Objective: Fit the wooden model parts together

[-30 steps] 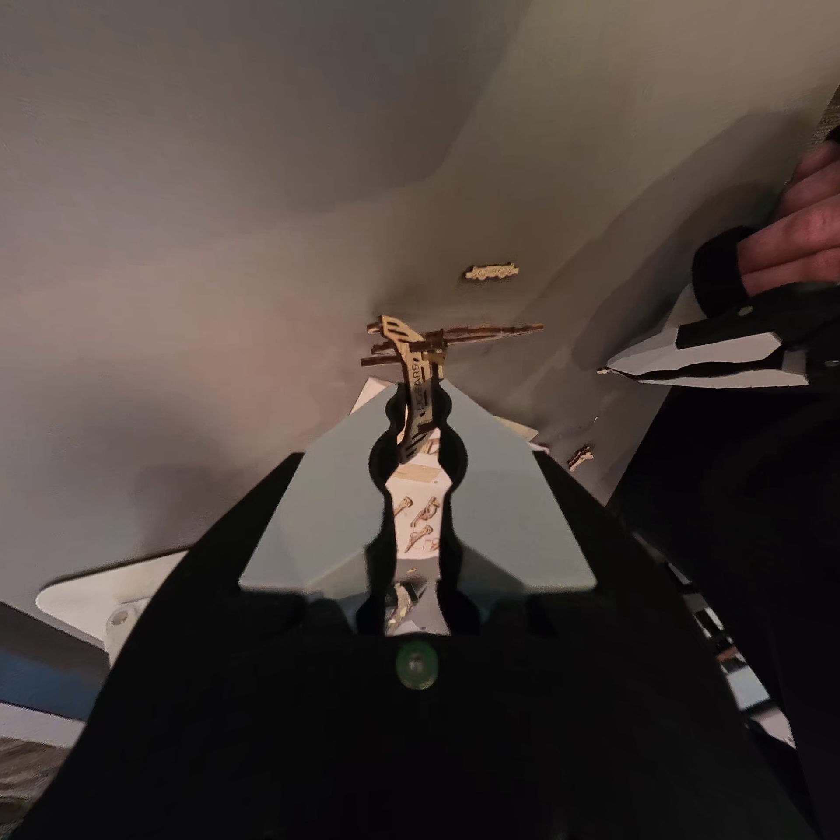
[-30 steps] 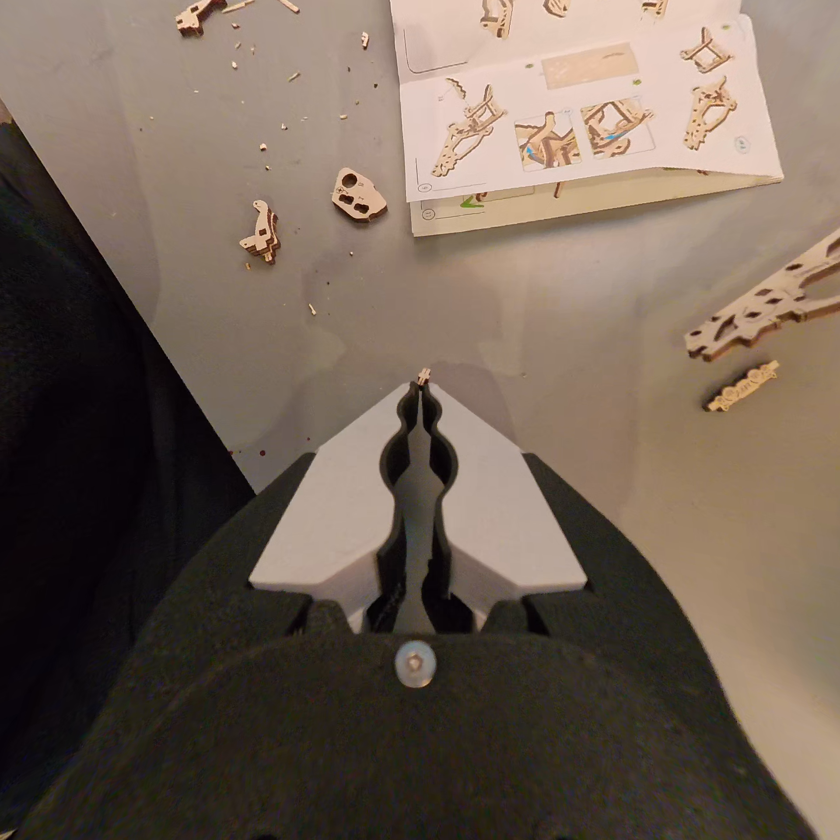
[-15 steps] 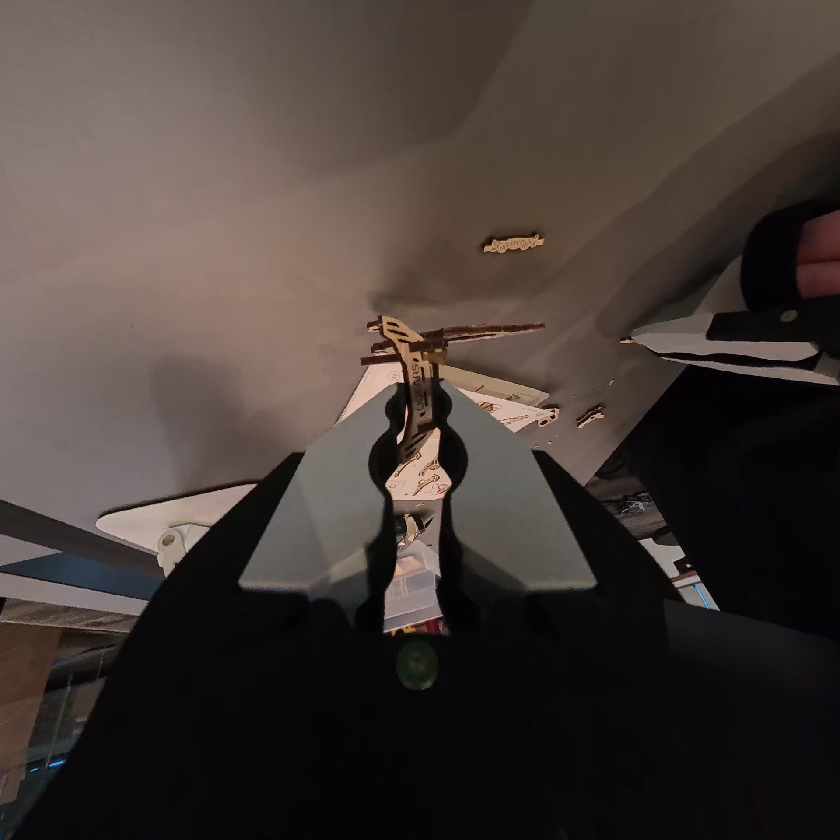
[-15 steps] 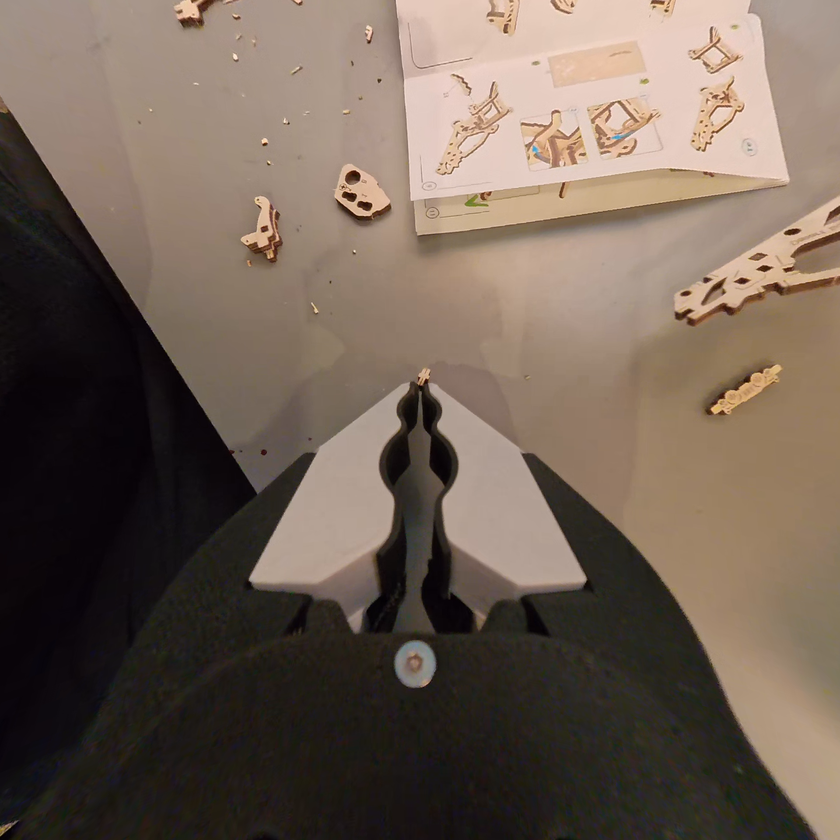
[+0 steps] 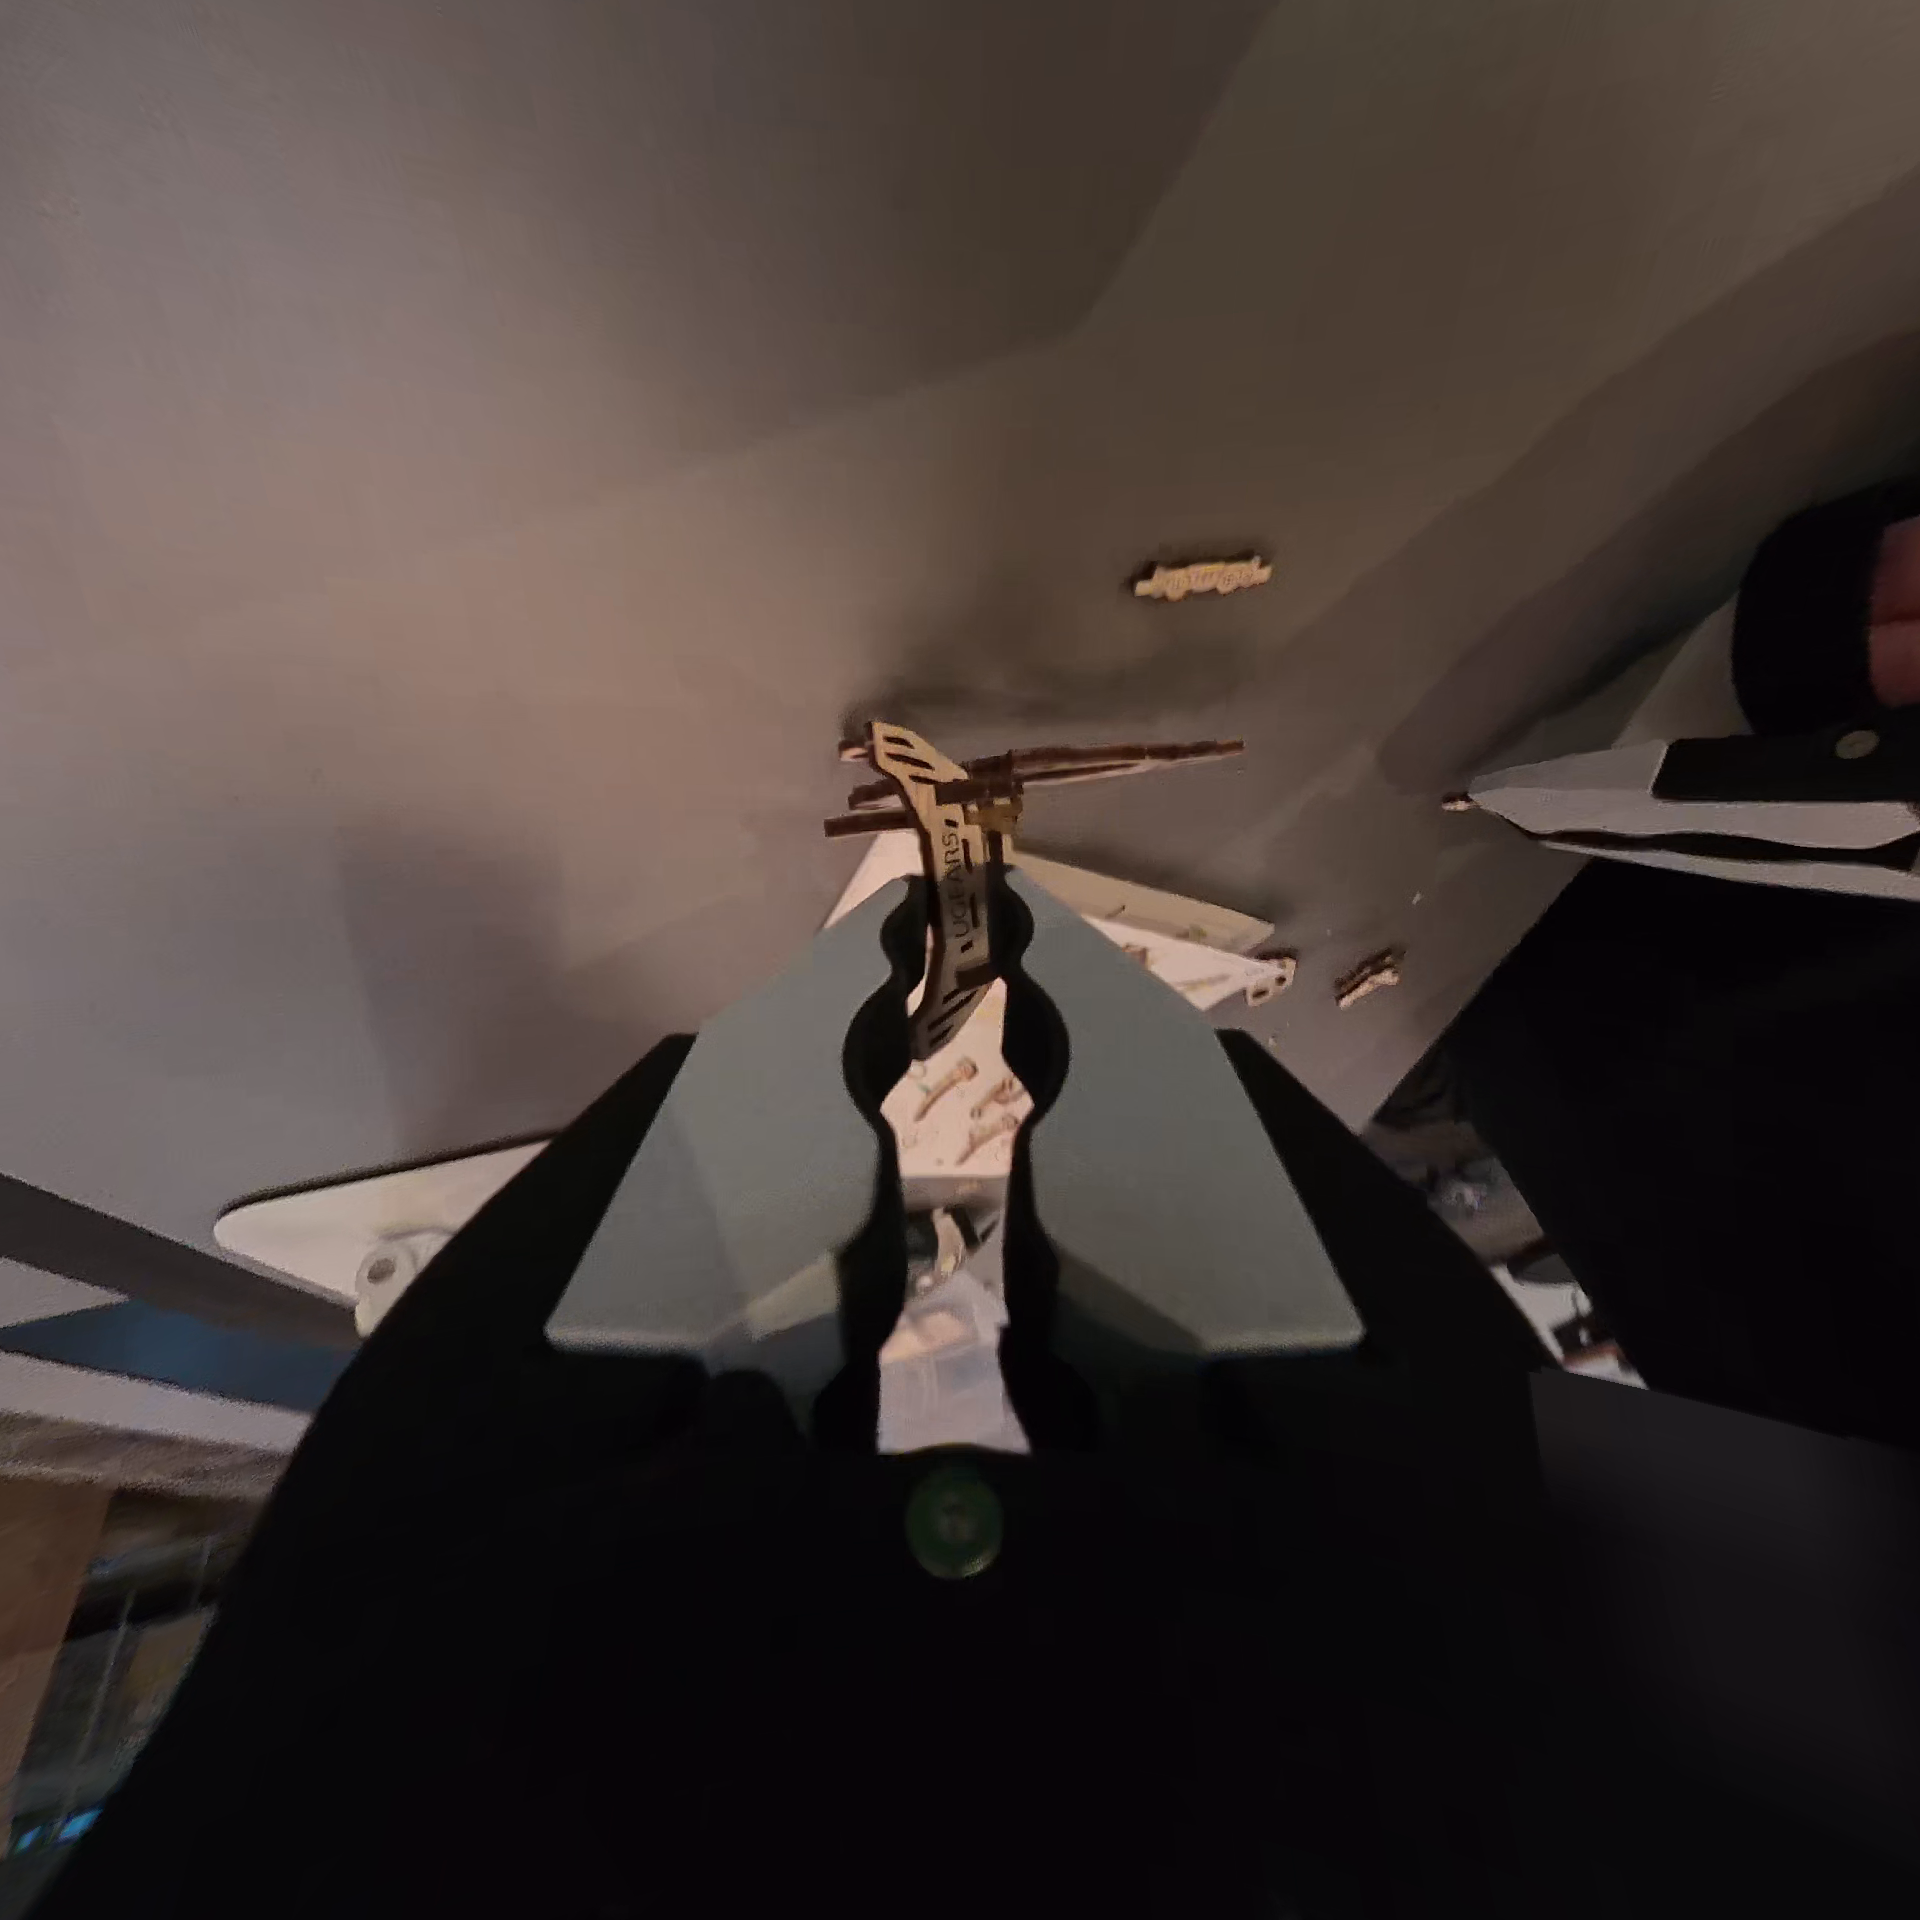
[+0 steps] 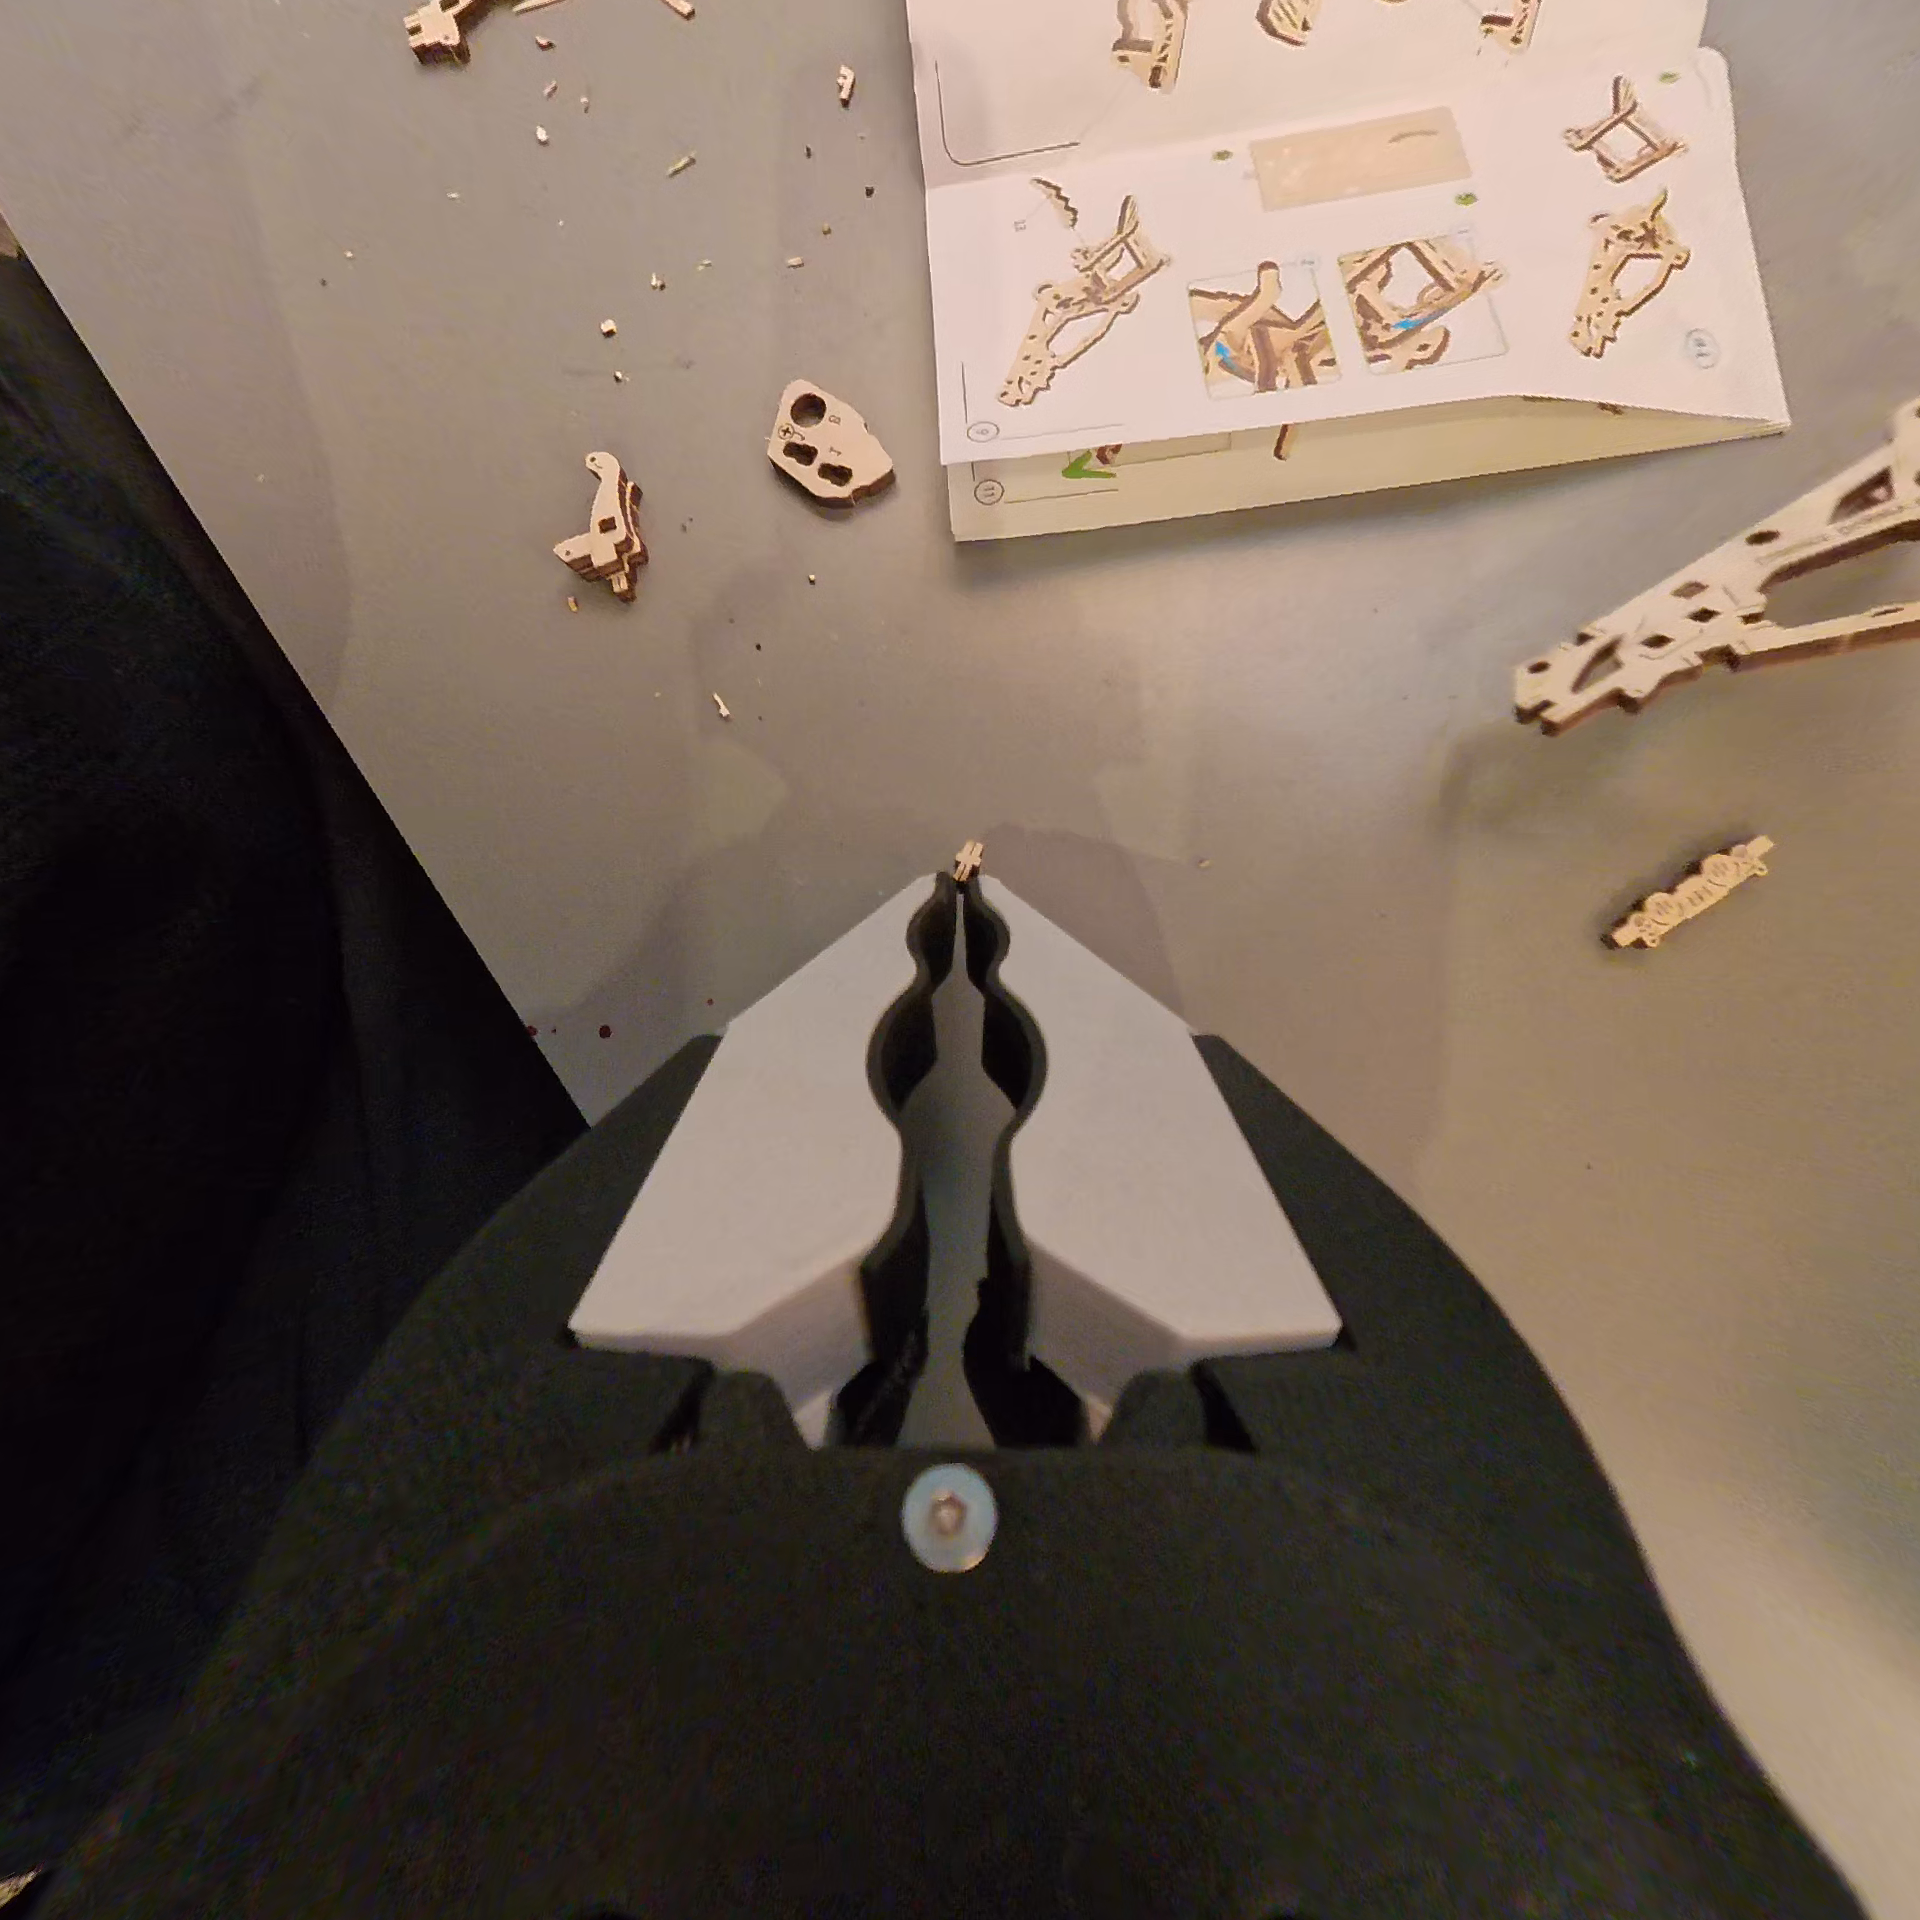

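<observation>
My left gripper (image 5: pixel 961 894) is shut on a flat, slotted wooden model frame (image 5: pixel 956 883) and holds it above the grey table (image 5: pixel 520 623). The same frame (image 6: pixel 1714 613) juts in at the right of the right wrist view. My right gripper (image 6: pixel 961 894) is shut on a tiny wooden peg (image 6: pixel 968 860) that sticks out past its tips; it also shows at the right of the left wrist view (image 5: pixel 1486 802), level with the frame and apart from it.
An open instruction booklet (image 6: pixel 1351 270) lies at the back. Loose wooden parts lie on the table: a plate with holes (image 6: pixel 829 449), a small stacked part (image 6: pixel 608 525), a narrow strip (image 6: pixel 1688 906) and scattered chips. The table edge runs along the left, next to dark clothing (image 6: pixel 156 831).
The wooden frame has shifted in the right wrist view, up and left at first. In the left wrist view the right gripper has slid slightly right and the table scene has drifted.
</observation>
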`<state>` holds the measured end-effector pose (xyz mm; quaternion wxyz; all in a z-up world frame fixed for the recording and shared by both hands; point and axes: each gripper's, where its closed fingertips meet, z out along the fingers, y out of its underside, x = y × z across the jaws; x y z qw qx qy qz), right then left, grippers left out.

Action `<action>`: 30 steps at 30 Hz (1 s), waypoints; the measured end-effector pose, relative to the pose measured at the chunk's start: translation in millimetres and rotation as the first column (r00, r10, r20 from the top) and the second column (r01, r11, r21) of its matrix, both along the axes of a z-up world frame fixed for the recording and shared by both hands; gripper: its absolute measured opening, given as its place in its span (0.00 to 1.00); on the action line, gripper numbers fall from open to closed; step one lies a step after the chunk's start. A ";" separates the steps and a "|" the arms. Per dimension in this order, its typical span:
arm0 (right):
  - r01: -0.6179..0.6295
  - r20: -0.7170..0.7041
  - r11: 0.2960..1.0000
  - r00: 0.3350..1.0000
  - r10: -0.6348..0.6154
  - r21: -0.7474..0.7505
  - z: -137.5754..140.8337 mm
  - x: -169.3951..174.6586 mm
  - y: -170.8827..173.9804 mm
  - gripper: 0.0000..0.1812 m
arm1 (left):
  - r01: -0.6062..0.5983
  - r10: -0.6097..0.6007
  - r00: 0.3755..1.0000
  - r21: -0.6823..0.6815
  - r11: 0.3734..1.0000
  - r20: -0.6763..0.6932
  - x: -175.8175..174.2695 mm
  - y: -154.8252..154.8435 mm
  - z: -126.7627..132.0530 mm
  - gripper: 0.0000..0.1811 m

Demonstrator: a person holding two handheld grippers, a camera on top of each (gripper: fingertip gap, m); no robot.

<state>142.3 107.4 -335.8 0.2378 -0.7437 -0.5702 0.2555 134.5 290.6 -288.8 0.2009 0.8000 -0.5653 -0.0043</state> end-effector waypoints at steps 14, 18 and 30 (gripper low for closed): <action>0.000 -0.017 1.000 1.000 0.000 -0.014 0.1 -2.5 -0.6 0.00 | -0.259 0.121 0.817 0.172 0.950 0.564 -7.9 16.3 -1.0 0.04; 0.002 -0.021 1.000 1.000 -0.003 -0.025 -1.3 -3.6 -0.7 0.00 | -0.332 0.149 0.733 0.159 0.930 0.664 -9.4 17.7 -1.9 0.05; 0.003 -0.020 1.000 1.000 -0.003 -0.030 -2.5 -3.1 -0.7 0.00 | -0.406 0.128 0.595 0.158 0.900 0.794 -7.9 12.0 -17.2 0.04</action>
